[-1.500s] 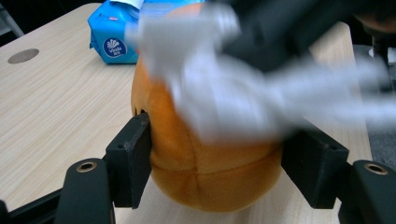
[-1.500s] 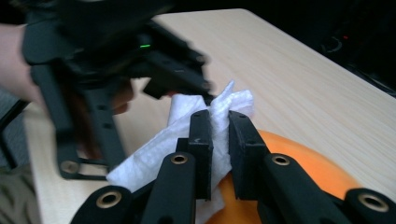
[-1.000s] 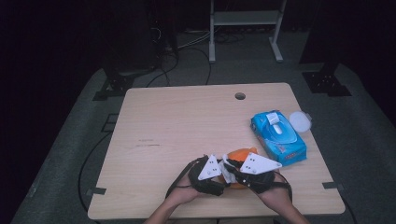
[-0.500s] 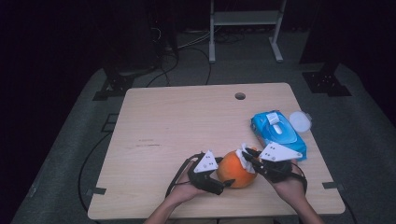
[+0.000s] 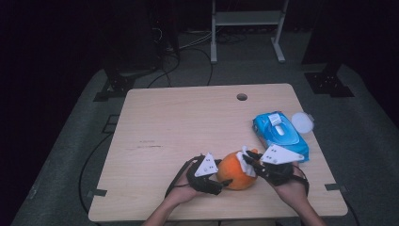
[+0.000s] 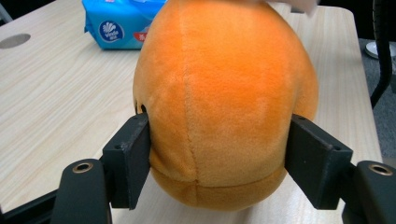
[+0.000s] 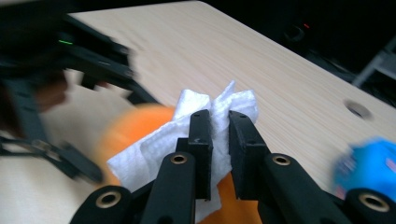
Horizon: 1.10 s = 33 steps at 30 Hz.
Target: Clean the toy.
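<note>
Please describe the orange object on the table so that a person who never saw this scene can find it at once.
Look at the wooden table and go to its near edge, between the person's two hands. There the orange plush toy sits, gripped at its sides by the left hand-held gripper. It is round, soft and plain orange, unlike the flat blue wipes pack behind it, and the right hand-held gripper holds a white tissue against it.

A pale wooden table (image 5: 188, 127) is seen on a grey floor (image 5: 70, 155), with a round hole (image 5: 242, 97) cut near its far edge. Near the right edge a blue wipes pack (image 5: 279, 134) is laid flat, and a white lid (image 5: 302, 122) is placed just beside it at the table's edge. Near the front edge an orange plush (image 5: 235, 170) is rested on the wood. A few faint marks (image 5: 149, 143) are seen left of centre.
</note>
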### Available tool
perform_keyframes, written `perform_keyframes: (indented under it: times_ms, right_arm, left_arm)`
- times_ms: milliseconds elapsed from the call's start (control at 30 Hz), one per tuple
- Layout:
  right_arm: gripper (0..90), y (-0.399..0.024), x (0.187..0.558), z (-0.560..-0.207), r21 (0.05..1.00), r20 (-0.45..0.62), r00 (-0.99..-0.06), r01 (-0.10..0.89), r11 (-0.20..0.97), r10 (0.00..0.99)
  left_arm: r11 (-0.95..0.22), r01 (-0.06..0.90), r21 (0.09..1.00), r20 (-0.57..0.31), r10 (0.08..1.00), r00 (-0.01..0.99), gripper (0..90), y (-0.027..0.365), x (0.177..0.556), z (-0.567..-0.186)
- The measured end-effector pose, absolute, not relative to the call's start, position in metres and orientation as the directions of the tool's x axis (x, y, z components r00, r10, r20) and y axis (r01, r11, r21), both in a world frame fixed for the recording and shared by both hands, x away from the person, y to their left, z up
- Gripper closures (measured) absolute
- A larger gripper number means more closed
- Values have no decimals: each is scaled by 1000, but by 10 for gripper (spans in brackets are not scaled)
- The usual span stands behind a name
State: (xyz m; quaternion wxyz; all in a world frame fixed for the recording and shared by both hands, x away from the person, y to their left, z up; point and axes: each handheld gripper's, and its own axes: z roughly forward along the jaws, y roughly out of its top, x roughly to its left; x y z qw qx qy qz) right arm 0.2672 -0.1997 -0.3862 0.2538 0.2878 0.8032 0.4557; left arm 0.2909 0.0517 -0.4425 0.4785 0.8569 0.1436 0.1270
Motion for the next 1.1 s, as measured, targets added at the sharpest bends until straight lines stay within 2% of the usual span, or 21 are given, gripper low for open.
perform_keyframes:
  times_ms: [100,167,233,300,467,533,733,833,933,1000,1100]
  right_arm:
    - [792,-209,270,-391,879,-124,-688,258,401,715]
    - [792,-203,266,-391,880,-134,-691,247,406,711]
    - [792,-194,263,-391,882,-148,-700,226,413,699]
    - [792,-185,260,-391,884,-151,-722,206,419,675]
    - [790,-171,254,-392,876,-172,-755,176,450,632]
    - [788,-175,256,-392,875,-166,-752,186,447,638]
    - [789,-198,268,-397,884,-87,-715,266,385,693]
    - [792,-190,263,-396,888,-93,-732,245,388,675]
    - [790,-168,254,-397,883,-85,-793,220,414,603]
    - [788,-158,250,-398,871,-125,-801,194,451,585]
    - [785,-162,253,-397,873,-123,-795,198,446,594]
  left_arm:
    - [-490,147,859,51,367,929,278,55,294,-443]
    - [-473,187,861,-8,355,935,201,55,294,-439]
    - [-446,191,875,-26,349,937,136,54,293,-434]
    - [-433,193,880,-30,357,934,125,54,292,-433]
    - [-461,172,871,8,362,932,245,61,294,-436]
    - [-454,190,871,-9,371,928,268,64,296,-438]
    - [-445,212,870,-32,379,925,264,67,300,-440]
    - [-450,211,868,-27,380,924,245,64,298,-440]
    - [-453,209,867,-23,382,924,232,63,298,-441]
    - [-459,204,865,-19,376,926,249,67,298,-441]
    - [-452,208,867,-26,375,927,279,69,298,-442]
